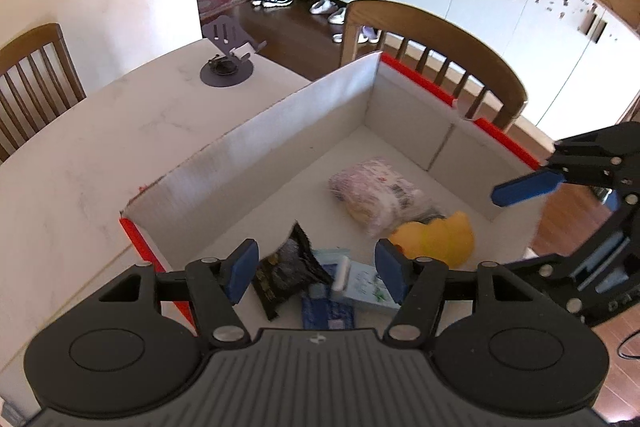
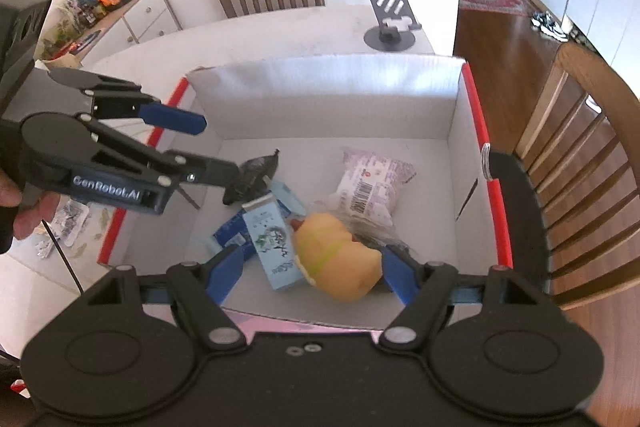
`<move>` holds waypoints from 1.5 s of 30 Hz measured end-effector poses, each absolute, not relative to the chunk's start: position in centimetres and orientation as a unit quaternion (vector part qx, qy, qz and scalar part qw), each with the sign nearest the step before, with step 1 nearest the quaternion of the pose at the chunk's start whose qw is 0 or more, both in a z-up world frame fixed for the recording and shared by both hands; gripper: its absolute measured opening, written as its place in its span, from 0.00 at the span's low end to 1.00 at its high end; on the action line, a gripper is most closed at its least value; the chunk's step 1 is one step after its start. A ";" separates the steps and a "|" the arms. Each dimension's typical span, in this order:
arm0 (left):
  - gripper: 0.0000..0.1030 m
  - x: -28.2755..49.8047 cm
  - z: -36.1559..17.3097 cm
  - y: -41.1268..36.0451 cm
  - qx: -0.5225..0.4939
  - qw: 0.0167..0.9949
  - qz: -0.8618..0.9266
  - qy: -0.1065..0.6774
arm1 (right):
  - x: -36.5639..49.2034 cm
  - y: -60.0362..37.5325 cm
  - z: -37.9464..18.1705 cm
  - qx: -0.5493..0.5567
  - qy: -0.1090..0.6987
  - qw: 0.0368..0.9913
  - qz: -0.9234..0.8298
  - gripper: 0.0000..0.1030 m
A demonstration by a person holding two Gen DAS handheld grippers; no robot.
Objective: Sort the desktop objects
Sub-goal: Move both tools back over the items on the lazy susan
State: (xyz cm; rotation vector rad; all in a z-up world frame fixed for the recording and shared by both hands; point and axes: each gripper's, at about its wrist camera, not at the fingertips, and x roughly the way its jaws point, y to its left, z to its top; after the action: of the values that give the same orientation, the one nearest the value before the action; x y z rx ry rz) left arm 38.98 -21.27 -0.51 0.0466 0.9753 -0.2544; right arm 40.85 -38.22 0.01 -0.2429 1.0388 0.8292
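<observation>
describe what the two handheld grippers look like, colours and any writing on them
Both the left gripper and the right gripper are matte black plastic linkages with silver pivot pins and blue fingertip pads. The left one reads GenRobot.AI in white on its side. A thin black cable trails below it.

Both tools are matte black plastic with blue pads on the fingers. The left tool (image 1: 316, 273), at the bottom of its own view, has a ribbed grey housing, two round black discs at its sides and silver rivets at the linkage joints. The right tool (image 2: 308, 277) has the same discs and rivets, plus two small screws at the centre. At left in the right view, white "GenRobot.AI" lettering runs along the left tool's side.
</observation>
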 end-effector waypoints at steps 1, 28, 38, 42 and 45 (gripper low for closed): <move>0.62 38.6 -0.4 -21.3 0.018 0.875 -0.125 0.466 | 40.6 -38.3 0.2 -0.113 0.477 0.782 0.386 0.74; 0.83 29.9 1.3 -20.7 -0.023 0.893 -0.170 0.417 | 35.8 -39.7 3.6 -0.047 0.437 0.815 0.379 0.82; 0.99 25.6 1.2 -18.7 -0.029 0.899 -0.175 0.402 | 33.0 -37.3 4.0 -0.041 0.433 0.821 0.370 0.83; 0.99 23.6 1.4 -17.3 -0.031 0.903 -0.171 0.393 | 31.7 -35.7 4.0 -0.040 0.433 0.821 0.370 0.83; 0.99 22.1 1.3 -16.1 -0.026 0.904 -0.168 0.392 | 30.8 -34.5 4.0 -0.040 0.434 0.819 0.372 0.83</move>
State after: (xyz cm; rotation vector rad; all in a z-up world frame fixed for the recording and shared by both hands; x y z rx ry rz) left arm 22.14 -16.14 1.32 -0.0543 0.8100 -0.3467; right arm 30.79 -34.49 3.95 -0.0856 0.9246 0.7923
